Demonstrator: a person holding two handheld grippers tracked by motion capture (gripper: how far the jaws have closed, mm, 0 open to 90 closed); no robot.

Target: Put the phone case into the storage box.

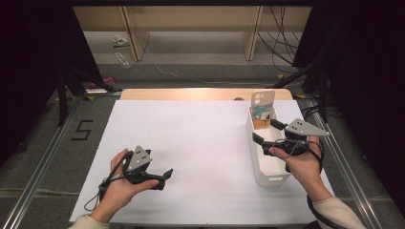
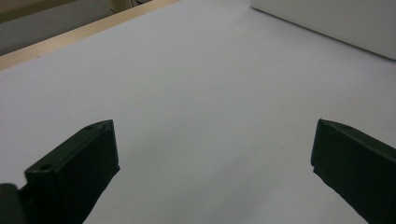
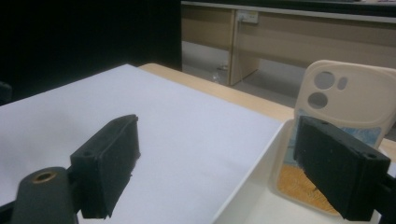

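**One phone case, one narrow bin, and little room for error**

We see the phone case [image 1: 262, 110] standing on end at the far end of the white bin [image 1: 267, 179], leaning against the bin's far wall with its camera cut-outs uppermost and its printed picture facing us. It pokes well above the rim. The bin sits lengthwise at the right side of the white sheet [image 1: 191, 143] that covers the table [image 1: 205, 93].

Our right gripper [image 1: 265, 132] hangs over the bin just on the near side of the case, its jaws spread wide with nothing between them. From the right gripper view, one jaw rides over the sheet outside the bin's left wall and the other sits in front of the case [image 3: 348, 93].

As we judge it, the main risk is that straddle: if we go on like this, the left jaw could catch the bin's rim, shoving or tipping the light container. A glancing touch could also knock the leaning case flat into the bin, where it would be hard to pinch. Closing on one thin, flexible edge might let it bend and slip free.

Our left gripper [image 1: 162, 179] rests at the near left, well apart, jaws likewise wide and empty, so nothing steadies the bin.
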